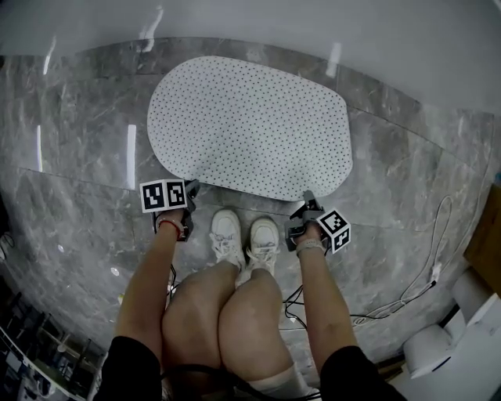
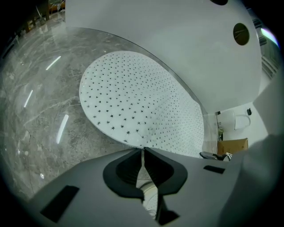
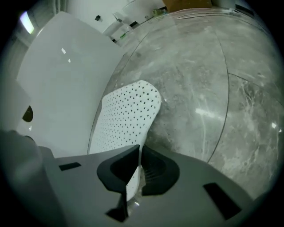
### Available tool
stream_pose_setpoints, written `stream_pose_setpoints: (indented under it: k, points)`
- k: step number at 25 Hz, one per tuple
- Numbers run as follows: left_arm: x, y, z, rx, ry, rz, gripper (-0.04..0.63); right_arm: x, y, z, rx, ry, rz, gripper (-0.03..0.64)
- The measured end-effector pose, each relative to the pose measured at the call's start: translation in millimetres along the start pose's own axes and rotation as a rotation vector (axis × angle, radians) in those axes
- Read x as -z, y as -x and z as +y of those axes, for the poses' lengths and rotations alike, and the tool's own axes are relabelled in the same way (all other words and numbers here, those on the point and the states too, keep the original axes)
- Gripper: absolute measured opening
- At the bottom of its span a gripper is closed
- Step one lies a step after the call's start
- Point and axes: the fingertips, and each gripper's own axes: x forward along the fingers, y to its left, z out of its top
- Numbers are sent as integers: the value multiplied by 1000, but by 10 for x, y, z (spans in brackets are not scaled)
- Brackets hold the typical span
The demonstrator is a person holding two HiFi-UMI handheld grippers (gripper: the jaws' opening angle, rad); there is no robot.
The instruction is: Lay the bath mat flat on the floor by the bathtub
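At the person's feet, low over the floor, the left hand-held gripper [image 2: 143,150] has its two dark jaws closed tight on the near rim of the bath mat [image 1: 250,125], with only the thin white edge showing between them. The right hand-held gripper [image 3: 139,148] is clamped the same way on the same rim, further along to the right. The person's white shoes [image 1: 244,235] stand between the two, just short of the mat.

The mat is a thin, white, rounded slab, somewhere between an oval and a soft-cornered rectangle. It is peppered all over with small black star-shaped marks in even rows. It spreads out and away from the jaws, and its far edge runs close along the foot of the bathtub [image 1: 313,23].

The tub wall is smooth, glossy white and gently curved, with a dark round opening [image 2: 241,33] high on it.

The floor [image 1: 78,157] is polished grey marble with pale veining. It is cut by thin tile joints and streaked with bright reflections of the lights.

Bare stone lies open to the left of the mat and on its right. Well off to the right, thin cables [image 1: 423,266] trail across the floor. A cardboard box [image 2: 233,145] sits against the far wall.
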Motion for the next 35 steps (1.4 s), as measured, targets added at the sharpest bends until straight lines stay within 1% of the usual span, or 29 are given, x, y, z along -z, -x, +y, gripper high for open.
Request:
stream_pose_setpoints:
  k: [1,2,3,4,6,7,8,9,10,12,14,16,19,21,23,25,28,29,31,32,35]
  points:
    - [5,7,13,-5,1,-2,32,-5,8,53,-12,24,3,29]
    - [14,15,23,-8,1,-2,31,-1,24,153,-34,84,3,29]
    - [23,17,27,-10,1,-1,31,12,47,310,-71,181,-2,29]
    - [30,13,27,-10,1,0,31,46,78,510,-120,305,-9,29]
    - [44,-3,28,-12,-1,5,29,209,148,919,-230,564,-6,29]
    - [50,-9,30,-15,-3,8,29,322,182,1112,-282,670,3,29]
    - [53,-12,31,-20,-4,11,29,427,209,1282,-328,753,14,29]
    - [53,-15,29,-23,-5,14,29,504,226,1416,-365,805,23,29]
    - [54,-19,25,-25,-4,15,29,543,231,1505,-391,826,28,29]
    - [64,-24,23,-24,0,17,31,530,220,1549,-404,806,23,29]
    - [77,-15,37,-20,12,19,31,460,200,1451,-371,771,12,29]
    - [89,-2,61,-18,26,28,31,336,195,1253,-302,723,-10,29]
    - [123,17,107,-33,34,46,31,78,232,829,-173,609,-49,29]
    - [133,54,116,-43,28,24,31,12,269,585,-116,584,-35,29]
    - [131,99,97,-42,17,-14,31,50,306,456,-82,588,5,31]
    - [100,145,55,-36,2,-53,31,110,310,351,-37,569,47,32]
    - [27,246,-35,-28,-21,-105,31,133,362,152,96,511,77,34]
    - [13,290,-76,-23,-27,-121,31,126,415,114,123,495,76,32]
    - [-28,407,-164,-20,-50,-158,31,96,543,135,126,492,69,32]
    - [-71,493,-203,-31,-75,-185,31,73,610,188,116,510,64,32]
    - [-236,849,-359,-85,-196,-273,25,-6,840,443,70,596,42,32]
